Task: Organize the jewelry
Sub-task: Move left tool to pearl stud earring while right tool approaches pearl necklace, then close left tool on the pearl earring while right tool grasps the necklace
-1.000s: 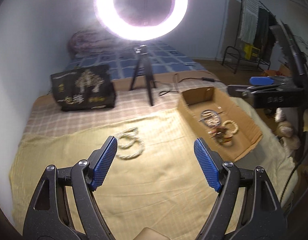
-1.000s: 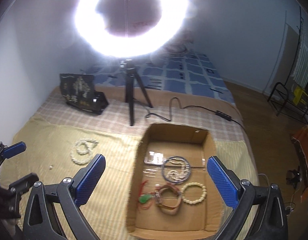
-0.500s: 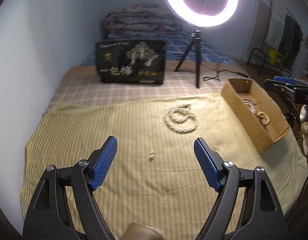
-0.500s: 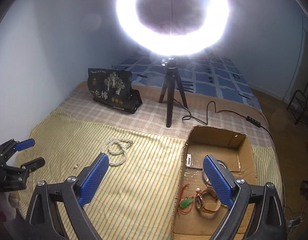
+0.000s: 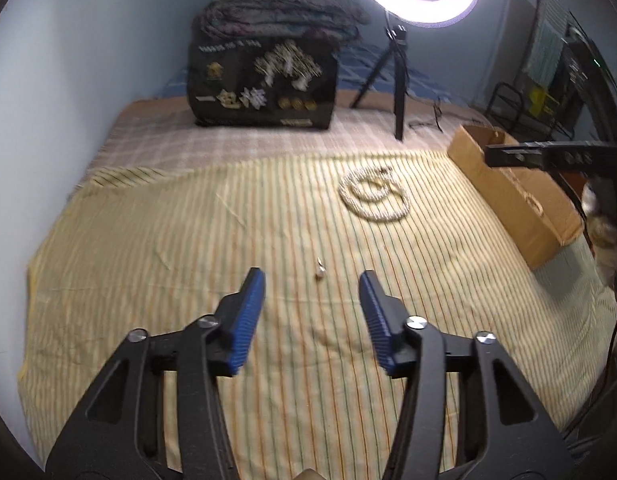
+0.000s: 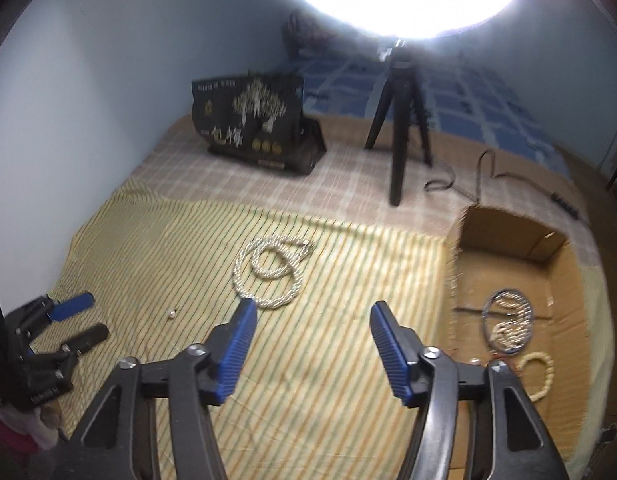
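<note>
Bracelets [image 6: 506,320] (beaded) in cardboard box [image 6: 512,240]

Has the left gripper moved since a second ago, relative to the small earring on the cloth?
Yes. The left gripper has swung away from the cardboard box and down toward the small earring, now just ahead of its closing, empty jaws.

Both grippers, left gripper [image 5: 312,280] and right gripper [image 6: 310,312], lower over the striped cloth [image 5: 188,248], jaws narrowing, seemingly empty.
</note>
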{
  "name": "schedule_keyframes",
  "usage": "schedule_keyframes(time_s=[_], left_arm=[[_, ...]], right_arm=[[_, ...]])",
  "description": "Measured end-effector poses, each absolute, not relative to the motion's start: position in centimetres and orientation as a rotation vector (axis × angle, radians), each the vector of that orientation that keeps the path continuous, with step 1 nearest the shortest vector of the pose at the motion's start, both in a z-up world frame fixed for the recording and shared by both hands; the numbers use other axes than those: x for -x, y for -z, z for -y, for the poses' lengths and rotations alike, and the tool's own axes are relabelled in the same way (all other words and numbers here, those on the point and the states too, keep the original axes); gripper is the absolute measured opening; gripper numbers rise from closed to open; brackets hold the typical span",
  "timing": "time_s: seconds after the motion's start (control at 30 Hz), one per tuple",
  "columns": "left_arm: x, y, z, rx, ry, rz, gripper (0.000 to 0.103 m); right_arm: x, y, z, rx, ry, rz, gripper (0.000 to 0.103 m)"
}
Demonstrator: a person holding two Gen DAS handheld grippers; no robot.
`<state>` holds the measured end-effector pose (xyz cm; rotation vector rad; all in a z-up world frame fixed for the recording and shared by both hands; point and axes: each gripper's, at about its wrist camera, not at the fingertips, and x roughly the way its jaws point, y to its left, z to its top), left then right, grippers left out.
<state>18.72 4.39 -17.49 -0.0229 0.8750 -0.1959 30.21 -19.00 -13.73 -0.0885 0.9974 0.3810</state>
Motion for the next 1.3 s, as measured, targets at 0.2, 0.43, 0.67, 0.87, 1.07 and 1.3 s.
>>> schedule_keyframes(time_s=[0.2, 0.43, 0.67, 0.87, 1.07, 1.3], left_arm=[[-19.9, 19.9, -3.1, -0.002, 0.248, -0.92, 0.034], [-21.3, 21.6, -2.6, -0.005, 0.274, -0.95, 0.032], [-22.1, 22.6, -2.3, -0.015, 0.287, -0.958, 0.031], [-23.0, 23.6, -2.3, -0.013, 0.278, -0.98, 0.024], [-23.8, 24.3, -2.2, -0.013, 0.271, -0.986, 0.024], [-24.1, 24.7, -2.2, -0.026, 0.275, -0.982, 0.023]], right_arm=[[-31.9, 16.7, 17.9, 0.062, -0.402, -1.08, 0.04], [-33.6, 19.5, 17.0, 0.004, -0.441, -1.144, 0.034], [-35.6, 20.9, 16.5, -0.053, -0.44, -1.176, 0.032], [-36.8, 22.0, 16.3, -0.072, -0.42, -1.208, 0.03], [-37.3, 22.6, 16.4, -0.092, -0.417, -1.219, 0.029], [-37.6, 23.1, 15.6, -0.083, -0.416, -1.221, 0.027]])
